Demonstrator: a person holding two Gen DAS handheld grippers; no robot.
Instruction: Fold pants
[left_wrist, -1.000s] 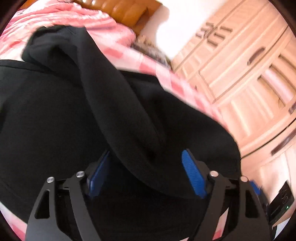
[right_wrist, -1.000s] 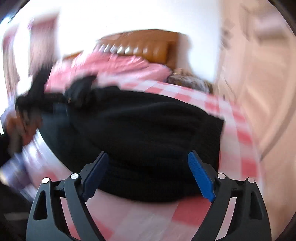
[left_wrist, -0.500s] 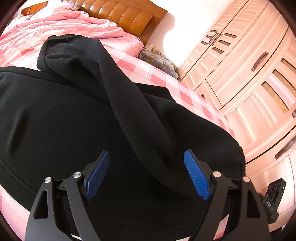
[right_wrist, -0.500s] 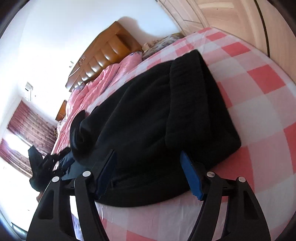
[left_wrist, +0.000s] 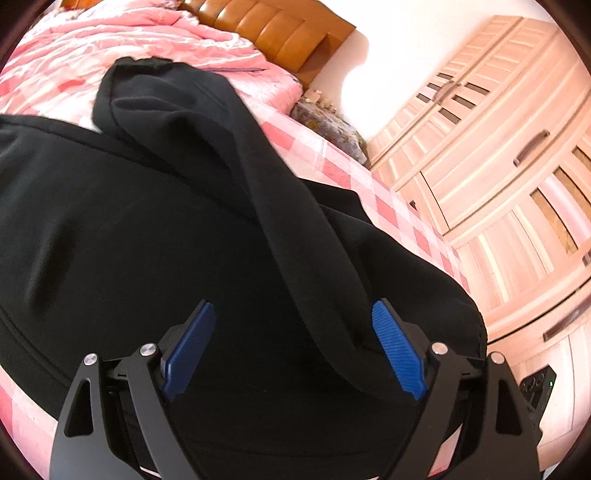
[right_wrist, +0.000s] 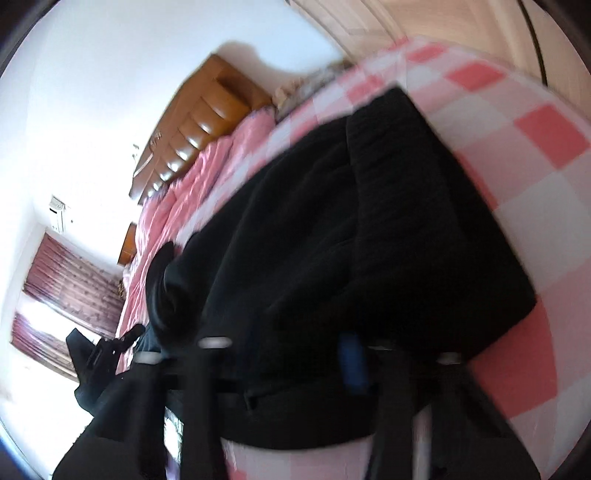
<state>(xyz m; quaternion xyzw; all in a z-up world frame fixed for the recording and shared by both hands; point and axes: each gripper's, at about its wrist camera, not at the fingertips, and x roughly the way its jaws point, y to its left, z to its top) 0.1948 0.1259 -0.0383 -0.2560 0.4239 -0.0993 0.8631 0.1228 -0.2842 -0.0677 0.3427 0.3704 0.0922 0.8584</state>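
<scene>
A: Where were the black pants (left_wrist: 147, 240) sitting?

B: On the bed (right_wrist: 517, 177), spread over the pink-and-white checked sheet. Near the wooden headboard (left_wrist: 280, 33) a rumpled pink quilt (left_wrist: 110, 40) lay behind them. One leg was thrown back diagonally over the main body of the pants, running from the headboard side down toward the left tool (left_wrist: 295, 354).

A: Left tool state?

B: Jaws wide apart, and they had just been opening a bit further. Blue pads (left_wrist: 397, 354) stood clear on both sides of the folded-over leg. Cloth lay between them but nothing pressed on it. No grip.

A: Right tool (right_wrist: 295, 365)?

B: The view was motion-blurred. Its jaws had just been closing hard, down to a narrow gap. One blue pad showed at the near edge of the pants, the end farthest from the headboard, with black cloth bunched between the fingers. It looked clamped on that hem, though the blur hid the contact itself.

A: Anything else in frame?

B: A light wood wardrobe (left_wrist: 498, 166) stood beside the bed, to the right of the headboard in the left view. A patterned pillow (left_wrist: 325, 122) lay at the headboard's right end. Red curtains (right_wrist: 66, 295) hung at the far left of the right view.
</scene>
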